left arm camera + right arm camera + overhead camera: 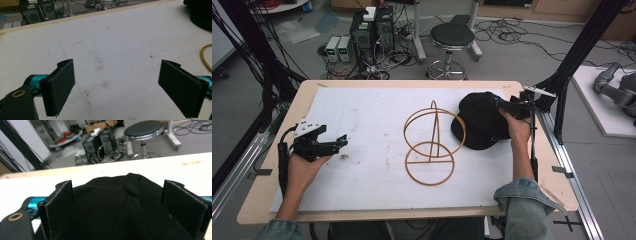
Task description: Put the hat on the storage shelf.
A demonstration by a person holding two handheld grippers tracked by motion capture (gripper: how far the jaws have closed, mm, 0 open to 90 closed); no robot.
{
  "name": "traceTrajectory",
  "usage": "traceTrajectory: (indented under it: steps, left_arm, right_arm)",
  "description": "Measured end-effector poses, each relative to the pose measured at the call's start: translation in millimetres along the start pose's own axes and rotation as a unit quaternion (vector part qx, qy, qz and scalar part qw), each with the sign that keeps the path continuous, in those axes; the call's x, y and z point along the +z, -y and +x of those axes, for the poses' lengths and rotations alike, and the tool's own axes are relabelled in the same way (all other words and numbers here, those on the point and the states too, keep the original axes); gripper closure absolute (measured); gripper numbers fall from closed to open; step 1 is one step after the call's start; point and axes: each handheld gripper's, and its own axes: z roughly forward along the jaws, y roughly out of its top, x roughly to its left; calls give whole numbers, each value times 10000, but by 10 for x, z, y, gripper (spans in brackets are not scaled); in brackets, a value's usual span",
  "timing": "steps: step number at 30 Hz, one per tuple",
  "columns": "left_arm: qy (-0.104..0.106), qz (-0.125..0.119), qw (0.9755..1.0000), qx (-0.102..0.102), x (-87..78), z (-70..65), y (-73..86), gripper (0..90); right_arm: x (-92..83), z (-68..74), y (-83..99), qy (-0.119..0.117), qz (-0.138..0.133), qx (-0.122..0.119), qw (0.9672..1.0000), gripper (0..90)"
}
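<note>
A black cap [479,122] lies on the right side of the white sheet [362,115]. My right gripper [503,104] is at the cap's far right side. In the right gripper view it [120,206] is open, with one jaw on each side of the cap's crown [120,202]. A golden wire stand [435,130] made of two rings and an upright stands mid-table, just left of the cap. My left gripper [343,140] hovers open over bare sheet at the left, holding nothing [121,85]. An arc of the stand [203,56] and the cap's edge [200,15] show in the left gripper view.
The wooden table [412,84] sits inside a black frame, with a post [562,100] close by the right gripper. On the floor beyond are a round stool [452,37], computer boxes [372,30] and many cables. The sheet carries some dirt marks.
</note>
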Motion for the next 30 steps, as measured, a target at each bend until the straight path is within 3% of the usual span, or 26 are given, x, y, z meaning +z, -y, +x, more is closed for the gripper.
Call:
traceTrajectory:
  steps: [5,9,12,16,17,20,27,28,30]
  left_arm:
    - [-1,-15,10000,-10,-9,9,0,143]
    - [-2,5,10000,7,-4,7,1,143]
    - [-3,-5,10000,-4,-6,-1,-1,143]
    - [17,-16,10000,0,-6,2,-2,143]
    - [14,-16,10000,7,-7,3,-2,143]
    - [13,-40,10000,-10,-10,7,-2,143]
    - [23,-53,10000,-1,-13,8,-4,143]
    - [23,-61,10000,-7,-11,6,-4,143]
    - [23,-49,10000,-4,-10,3,-5,143]
  right_arm:
    - [86,-39,52,63,185,99,9998,109]
    - [138,-35,98,199,396,35,9990,111]
    - [154,-44,125,156,543,169,9983,167]
    - [181,-36,155,228,738,71,9970,221]
    - [182,-29,167,184,746,34,9970,312]
    - [168,-1,169,213,778,-68,9967,449]
    - [101,56,142,253,605,-46,9978,632]
    - [66,84,120,275,541,-137,9981,702]
    - [38,115,105,317,485,-250,9980,757]
